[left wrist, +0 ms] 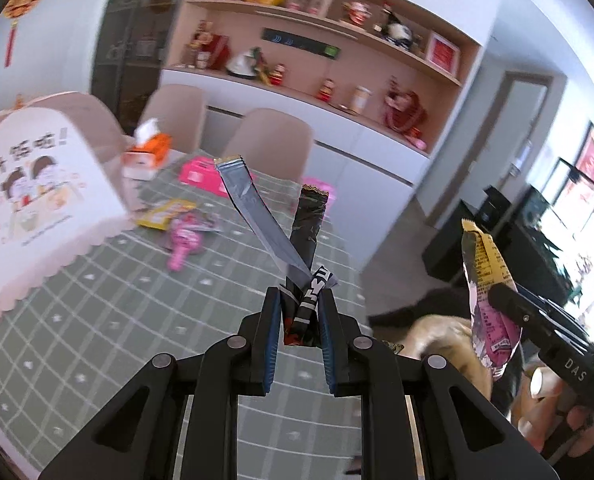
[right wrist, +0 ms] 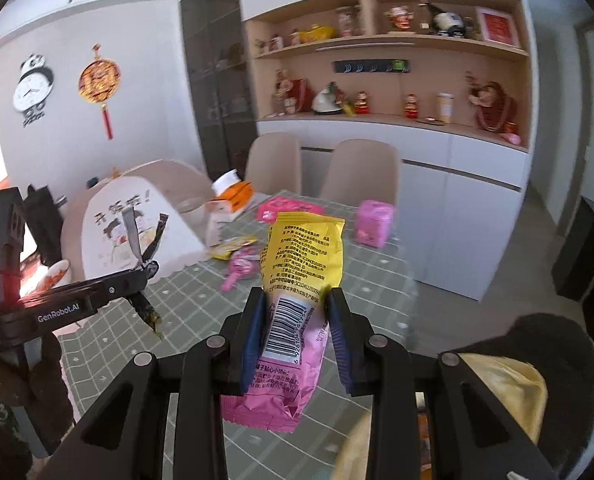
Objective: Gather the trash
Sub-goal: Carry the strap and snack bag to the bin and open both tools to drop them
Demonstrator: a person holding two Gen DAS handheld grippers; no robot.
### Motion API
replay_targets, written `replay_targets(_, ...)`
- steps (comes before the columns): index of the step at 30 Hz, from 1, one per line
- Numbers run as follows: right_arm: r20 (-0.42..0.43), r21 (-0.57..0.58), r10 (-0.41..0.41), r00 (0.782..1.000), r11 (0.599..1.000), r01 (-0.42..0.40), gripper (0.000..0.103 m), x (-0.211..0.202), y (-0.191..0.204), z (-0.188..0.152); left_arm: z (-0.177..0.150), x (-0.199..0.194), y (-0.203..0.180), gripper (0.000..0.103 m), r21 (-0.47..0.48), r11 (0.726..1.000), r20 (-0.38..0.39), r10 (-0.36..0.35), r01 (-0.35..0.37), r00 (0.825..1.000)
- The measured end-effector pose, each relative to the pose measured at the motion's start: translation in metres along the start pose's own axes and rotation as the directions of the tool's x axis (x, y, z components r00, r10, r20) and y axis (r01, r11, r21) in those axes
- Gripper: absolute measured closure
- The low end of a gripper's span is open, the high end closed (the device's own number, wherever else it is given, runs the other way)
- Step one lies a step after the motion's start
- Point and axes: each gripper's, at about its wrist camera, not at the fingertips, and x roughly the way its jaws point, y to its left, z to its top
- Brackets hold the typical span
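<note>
Left gripper (left wrist: 299, 316) pinching 2 long wrappers (left wrist: 297, 240), 1 silver, 1 black, held up over the table (left wrist: 97, 300). Right gripper (right wrist: 297, 320) squeezing a yellow and pink bag (right wrist: 293, 280). More wrappers (left wrist: 177, 220) lying on the green checked cloth, near a tissue box (left wrist: 147, 156) and food cover (left wrist: 37, 192). Shelves (right wrist: 377, 80) with toys behind.

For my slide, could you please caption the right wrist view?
Right gripper clamps a yellow-and-pink snack wrapper above the checked tablecloth.

Both wrist cameras look forward and slightly down along their own fingers, close above the checked table (left wrist: 97, 312). Both share the shelf wall (right wrist: 397, 80) at twelve o'clock; each sees the other gripper: right gripper (left wrist: 497, 300) at three, left gripper (right wrist: 147, 270) at nine.
</note>
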Motion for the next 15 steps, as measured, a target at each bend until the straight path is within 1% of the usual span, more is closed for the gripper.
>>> replay_targets(4,0.012,0.035,-0.026,1.0,0.999,0.025,0.074,-0.024,-0.046,-0.013,-0.014,0.015,-0.052,0.084,0.041,0.998,-0.037,-0.04,0.042,0.998)
replay_targets(6,0.007,0.052,-0.024,1.0,0.998,0.024,0.074,-0.029,-0.067,-0.02,-0.022,0.023,-0.072,0.084,0.034,0.998,-0.057,-0.059,0.061,0.997)
replay_targets(8,-0.009,0.082,-0.004,1.0,0.997,0.005,0.074,-0.032,-0.091,-0.028,-0.034,0.037,-0.093,0.084,0.01,0.997,-0.1,-0.075,0.077,0.992)
replay_targets(10,-0.018,0.09,0.013,1.0,0.996,-0.011,0.074,-0.033,-0.11,-0.035,-0.046,0.05,-0.113,0.084,0.006,0.998,-0.133,-0.057,0.059,0.989)
replay_targets(12,-0.034,0.082,0.024,0.999,0.996,-0.021,0.074,-0.032,-0.126,-0.044,-0.057,0.06,-0.132,0.084,0.002,0.999,-0.15,-0.036,0.037,0.988)
replay_targets(15,-0.086,0.081,0.071,0.994,0.995,-0.064,0.074,-0.019,-0.152,-0.06,-0.077,0.078,-0.152,0.084,-0.029,1.0,-0.175,-0.006,0.001,0.985)
